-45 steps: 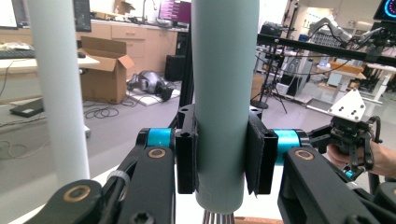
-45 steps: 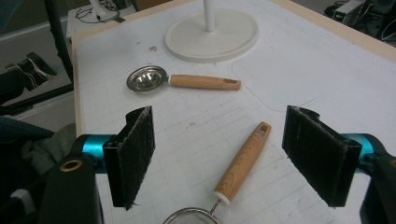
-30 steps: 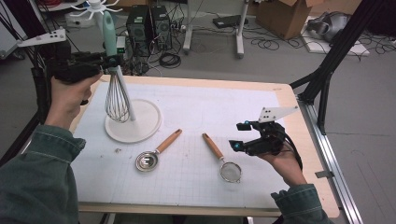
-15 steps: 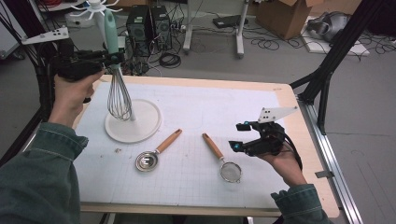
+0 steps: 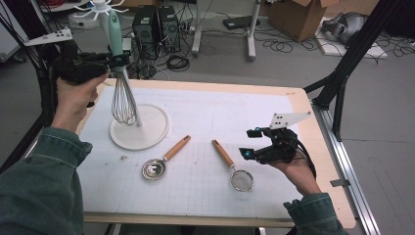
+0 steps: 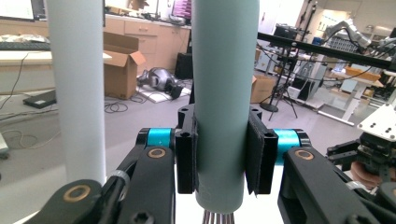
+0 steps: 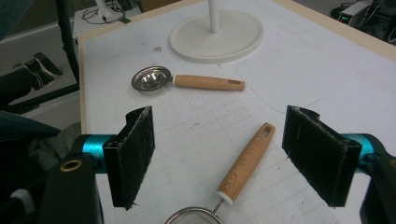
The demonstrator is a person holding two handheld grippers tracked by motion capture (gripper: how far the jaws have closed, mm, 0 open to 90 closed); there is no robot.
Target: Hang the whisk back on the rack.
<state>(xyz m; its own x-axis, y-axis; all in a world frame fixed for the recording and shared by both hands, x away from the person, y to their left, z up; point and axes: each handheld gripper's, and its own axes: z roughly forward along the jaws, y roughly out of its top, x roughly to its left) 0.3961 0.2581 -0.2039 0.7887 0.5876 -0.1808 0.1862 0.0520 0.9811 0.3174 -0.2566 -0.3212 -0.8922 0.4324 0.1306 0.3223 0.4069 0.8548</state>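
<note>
Now whisk handle clamped btwn left gripper pads, upright.

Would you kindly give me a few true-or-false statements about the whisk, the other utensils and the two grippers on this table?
1. The left gripper is shut on the whisk by its pale green handle. True.
2. The right gripper holds the strainer. False: its jaws are open above the strainer's wooden handle, touching nothing.
3. The whisk's wires hang over the round white stand base. True.
4. The small metal scoop lies on the stand base. False: it lies on the white mat, in front of the base.
5. The strainer and scoop both have wooden handles. True.
</note>
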